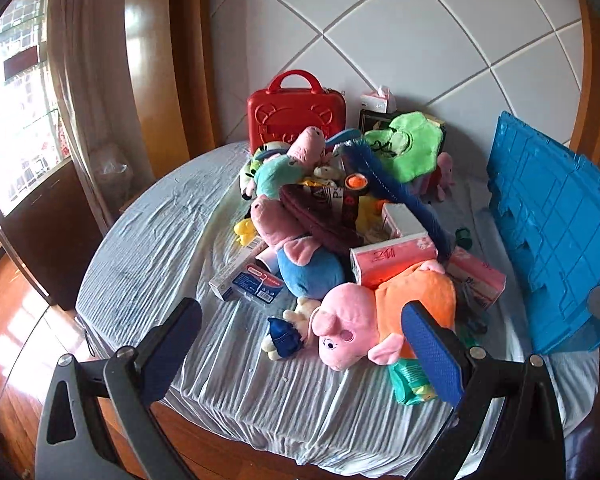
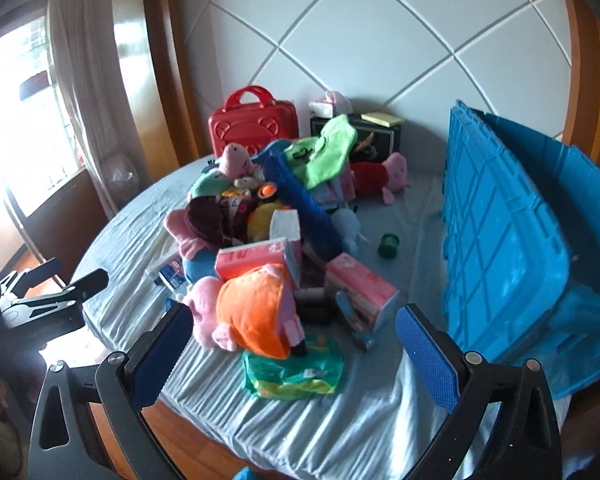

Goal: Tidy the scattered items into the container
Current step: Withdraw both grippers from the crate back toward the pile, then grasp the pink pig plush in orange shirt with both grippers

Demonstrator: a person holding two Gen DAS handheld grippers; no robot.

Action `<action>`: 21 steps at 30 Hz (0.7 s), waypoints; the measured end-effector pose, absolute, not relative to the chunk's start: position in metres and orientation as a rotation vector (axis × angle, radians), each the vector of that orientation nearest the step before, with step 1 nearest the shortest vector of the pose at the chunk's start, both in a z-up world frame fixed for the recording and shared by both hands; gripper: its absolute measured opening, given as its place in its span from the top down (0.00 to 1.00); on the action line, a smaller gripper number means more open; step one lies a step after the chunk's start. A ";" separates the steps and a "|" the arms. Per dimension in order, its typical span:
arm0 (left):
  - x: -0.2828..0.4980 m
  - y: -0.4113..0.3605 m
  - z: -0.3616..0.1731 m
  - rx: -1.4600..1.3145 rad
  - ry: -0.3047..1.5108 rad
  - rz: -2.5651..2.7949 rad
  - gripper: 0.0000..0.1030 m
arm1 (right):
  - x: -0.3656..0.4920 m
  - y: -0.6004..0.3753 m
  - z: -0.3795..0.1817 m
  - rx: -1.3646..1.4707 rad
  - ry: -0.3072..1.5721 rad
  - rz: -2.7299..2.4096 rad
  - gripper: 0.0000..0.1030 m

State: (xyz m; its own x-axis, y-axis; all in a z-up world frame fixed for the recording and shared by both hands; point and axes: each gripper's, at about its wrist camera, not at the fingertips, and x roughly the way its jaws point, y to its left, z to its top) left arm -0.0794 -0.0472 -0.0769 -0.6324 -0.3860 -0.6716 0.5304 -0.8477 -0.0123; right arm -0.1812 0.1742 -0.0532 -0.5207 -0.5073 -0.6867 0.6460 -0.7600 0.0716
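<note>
A pile of toys and packs lies on a bed with a grey-blue sheet (image 1: 148, 248). At its near end lies a pink pig plush in an orange dress (image 1: 380, 316), also in the right wrist view (image 2: 252, 312). A blue plastic crate (image 1: 556, 232) stands at the right, seen too in the right wrist view (image 2: 512, 240). My left gripper (image 1: 304, 344) is open and empty, just short of the pig plush. My right gripper (image 2: 296, 344) is open and empty above a green wipes pack (image 2: 292, 372).
The pile holds pink tissue packs (image 2: 360, 284), a blue-bodied pig plush (image 1: 304, 264), a blue brush (image 1: 396, 188), a green cloth (image 1: 408, 148) and a small green cup (image 2: 388, 245). A red case (image 1: 296, 114) stands by the padded headboard. A window and curtain are left.
</note>
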 end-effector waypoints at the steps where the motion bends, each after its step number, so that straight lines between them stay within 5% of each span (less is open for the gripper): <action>1: -0.085 -0.053 -0.089 0.967 0.288 -2.445 0.02 | -0.181 0.168 -0.064 0.974 0.252 -2.265 0.00; 12: -0.131 -0.062 -0.206 1.269 0.362 -2.440 0.02 | -0.197 0.119 -0.167 1.218 0.315 -2.190 0.00; 21: -0.155 -0.053 -0.249 1.330 0.331 -2.427 0.02 | -0.221 0.121 -0.210 1.276 0.342 -2.175 0.00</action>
State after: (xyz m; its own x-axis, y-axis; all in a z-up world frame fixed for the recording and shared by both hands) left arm -0.1548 -0.0532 -0.2489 -0.4967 -0.1918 -0.8464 0.4114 -0.9108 -0.0351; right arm -0.2207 0.1209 -0.2098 -0.3678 -0.3575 -0.8585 0.6036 -0.7940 0.0721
